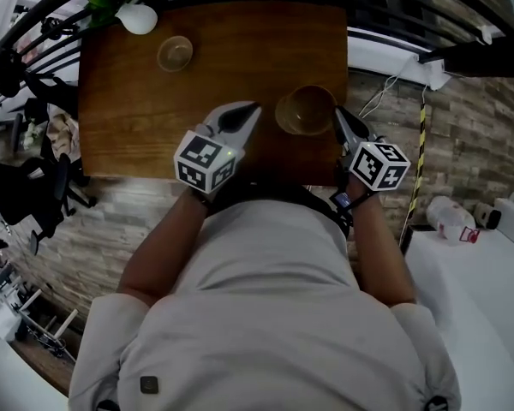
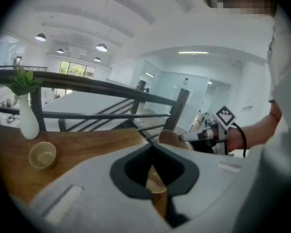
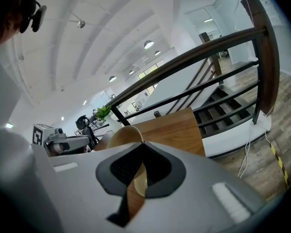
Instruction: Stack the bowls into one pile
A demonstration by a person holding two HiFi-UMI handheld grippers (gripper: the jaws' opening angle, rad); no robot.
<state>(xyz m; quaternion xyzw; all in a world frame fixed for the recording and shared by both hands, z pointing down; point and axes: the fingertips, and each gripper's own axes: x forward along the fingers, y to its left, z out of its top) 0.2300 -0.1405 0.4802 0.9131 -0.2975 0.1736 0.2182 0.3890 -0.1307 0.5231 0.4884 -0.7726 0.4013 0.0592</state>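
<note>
head view: we see the right tongs (image 1: 336,114) clamped on the rim of the held bowl (image 1: 306,110), by the table's (image 1: 240,41) near edge toward its right corner. we cannot tell whether it rests on the wood. the left tongs (image 1: 253,108) are closed, just beside it. the second bowl (image 1: 175,53) sits near the far left corner, by a white vase (image 1: 137,17).

left gripper view: the jaw tips meet on nothing.

right gripper view: the jaws pinch the held bowl's wall.

Open office: stair railing (image 3: 194,57), glass partitions (image 2: 177,89), swivel chair (image 1: 30,187)
</note>
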